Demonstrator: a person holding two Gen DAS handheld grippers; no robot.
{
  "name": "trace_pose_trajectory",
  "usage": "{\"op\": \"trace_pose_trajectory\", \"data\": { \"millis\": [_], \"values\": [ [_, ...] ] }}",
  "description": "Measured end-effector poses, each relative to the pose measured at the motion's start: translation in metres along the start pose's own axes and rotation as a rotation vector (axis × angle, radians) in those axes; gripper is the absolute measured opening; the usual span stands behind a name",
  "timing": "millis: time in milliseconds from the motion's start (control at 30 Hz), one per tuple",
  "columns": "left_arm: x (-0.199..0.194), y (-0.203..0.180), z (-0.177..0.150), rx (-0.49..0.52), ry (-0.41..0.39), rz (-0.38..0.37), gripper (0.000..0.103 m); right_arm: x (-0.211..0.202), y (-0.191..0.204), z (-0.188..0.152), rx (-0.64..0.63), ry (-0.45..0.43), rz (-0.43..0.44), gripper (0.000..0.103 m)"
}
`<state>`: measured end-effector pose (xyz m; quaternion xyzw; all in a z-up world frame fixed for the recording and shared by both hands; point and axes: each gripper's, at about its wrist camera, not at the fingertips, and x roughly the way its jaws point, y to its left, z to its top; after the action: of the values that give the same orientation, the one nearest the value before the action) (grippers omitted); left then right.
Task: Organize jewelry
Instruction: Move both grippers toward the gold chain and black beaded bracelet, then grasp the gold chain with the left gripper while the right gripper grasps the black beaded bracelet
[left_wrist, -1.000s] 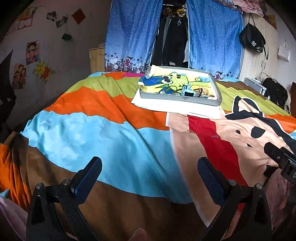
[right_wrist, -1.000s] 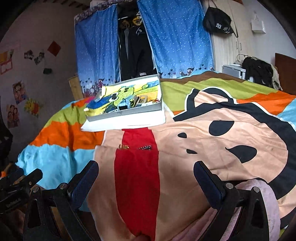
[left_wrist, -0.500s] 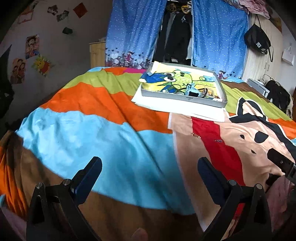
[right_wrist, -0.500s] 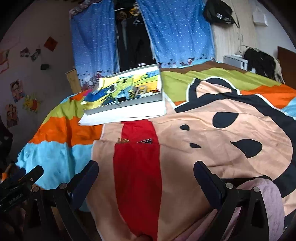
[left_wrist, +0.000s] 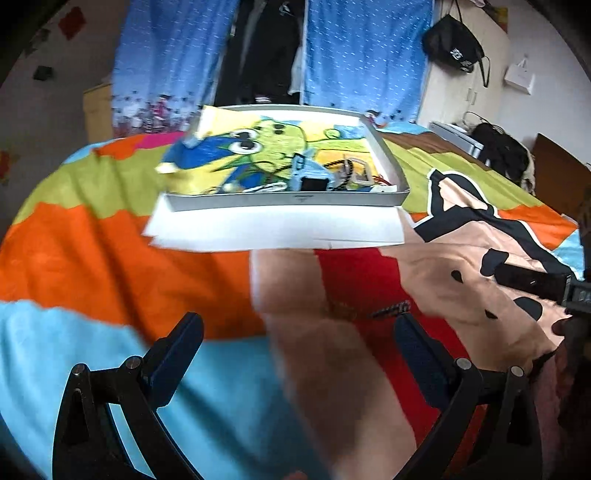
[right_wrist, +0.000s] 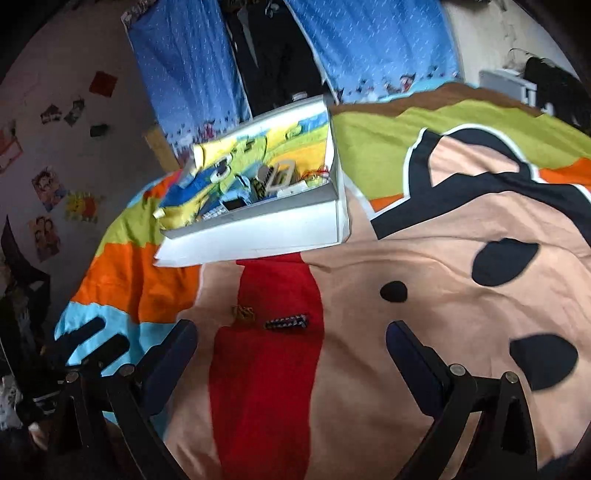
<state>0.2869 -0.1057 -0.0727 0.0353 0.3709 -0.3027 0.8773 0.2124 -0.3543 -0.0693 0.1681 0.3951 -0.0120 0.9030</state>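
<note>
Both grippers have come forward over the bed since a second ago, so the two loose pieces that sat far off now lie just beyond our jaws. We see a small tangled gold-coloured jewelry piece (right_wrist: 243, 313) and, just right of it, a short dark beaded hair-clip-like piece (right_wrist: 287, 322), both resting on the red stripe of the multicoloured cartoon bedspread (right_wrist: 461, 258), apart from each other. Farther off stands the shallow white cardboard tray lined with a yellow-green cartoon print (right_wrist: 258, 218), other trinkets heaped in its near right corner; it looks like the place where the loose pieces belong.

Our right gripper (right_wrist: 291, 350) points down at the pair, its jaws wide but starting to close, nothing between them. We judge the dark piece is the likelier first pick, being nearest its centre line. Our left gripper (left_wrist: 299, 350) hangs to the left, jaws spread and empty; its view is blurred, and the dark piece shows just beyond its right jaw.
</note>
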Motion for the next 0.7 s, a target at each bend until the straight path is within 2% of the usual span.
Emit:
{"op": "trace_pose_trajectory", "data": {
  "millis": [100,167,333,367,467,533,700],
  "values": [
    [0.027,0.004,0.009,0.003,0.030,-0.054,0.096,0.022,-0.011,0.006,0.030,0.047,0.015,0.084],
    [0.042,0.006,0.011,0.004,0.054,-0.083,0.083,0.036,-0.018,0.007,0.055,0.083,0.031,0.074],
    [0.075,0.011,0.008,0.019,0.134,-0.167,0.055,0.069,-0.026,0.005,0.070,0.169,0.061,0.060],
    [0.080,0.010,0.006,0.016,0.146,-0.185,0.047,0.074,-0.025,0.004,0.059,0.183,0.060,0.058],
    [0.095,0.013,0.004,0.000,0.182,-0.238,0.038,0.085,-0.019,0.001,0.025,0.212,0.066,0.057],
    [0.105,0.017,0.003,-0.017,0.208,-0.269,0.034,0.091,-0.015,0.000,0.000,0.227,0.062,0.057],
    [0.116,0.015,0.004,0.013,0.233,-0.255,0.030,0.100,-0.012,-0.005,-0.042,0.260,0.038,0.057]
  ]
}}
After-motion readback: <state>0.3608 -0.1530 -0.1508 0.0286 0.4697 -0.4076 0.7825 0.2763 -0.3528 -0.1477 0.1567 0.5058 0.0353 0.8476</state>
